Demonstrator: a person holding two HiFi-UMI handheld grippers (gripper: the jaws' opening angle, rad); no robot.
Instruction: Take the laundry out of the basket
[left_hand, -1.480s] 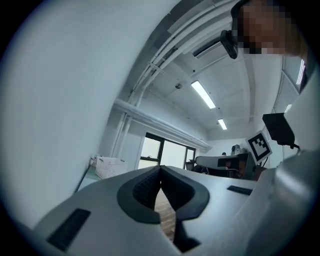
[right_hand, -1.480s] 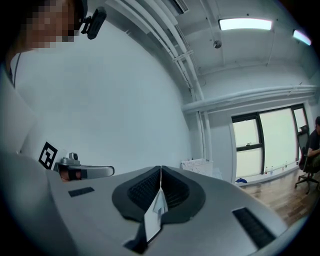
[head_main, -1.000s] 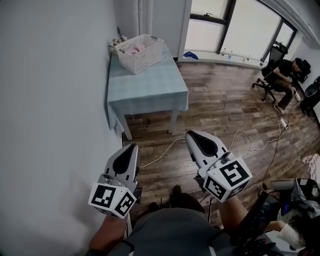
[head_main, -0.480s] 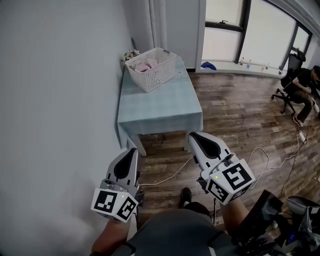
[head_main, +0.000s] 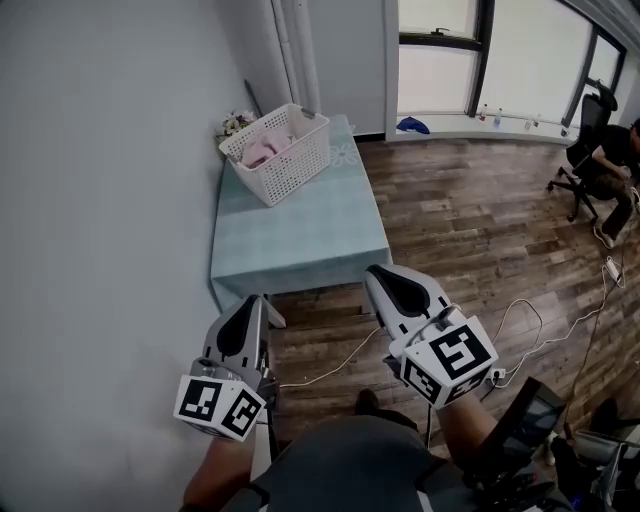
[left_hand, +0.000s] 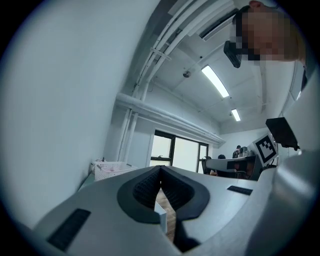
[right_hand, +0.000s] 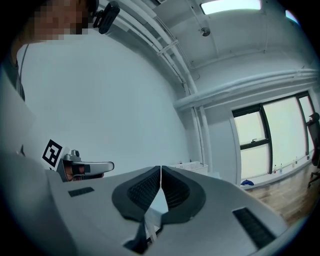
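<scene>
A white lattice laundry basket (head_main: 278, 152) stands at the far end of a table with a pale blue cloth (head_main: 300, 235), against the wall. Pink laundry (head_main: 262, 151) lies inside it. Both grippers are held low, well short of the table. My left gripper (head_main: 254, 303) is shut and holds nothing. My right gripper (head_main: 381, 276) is also shut and holds nothing. The basket (left_hand: 111, 169) shows small and far beyond the closed jaws in the left gripper view. In the right gripper view the basket (right_hand: 192, 165) sits just past the jaw tips.
A grey wall runs along the left. White pipes (head_main: 300, 50) stand in the corner behind the table. Cables (head_main: 520, 305) trail over the wooden floor. A person sits on an office chair (head_main: 600, 160) at the far right. A blue object (head_main: 410, 126) lies below the window.
The table and basket have grown larger and shifted in the head view as the person comes closer. Both grippers stay shut and low in front of the body.
</scene>
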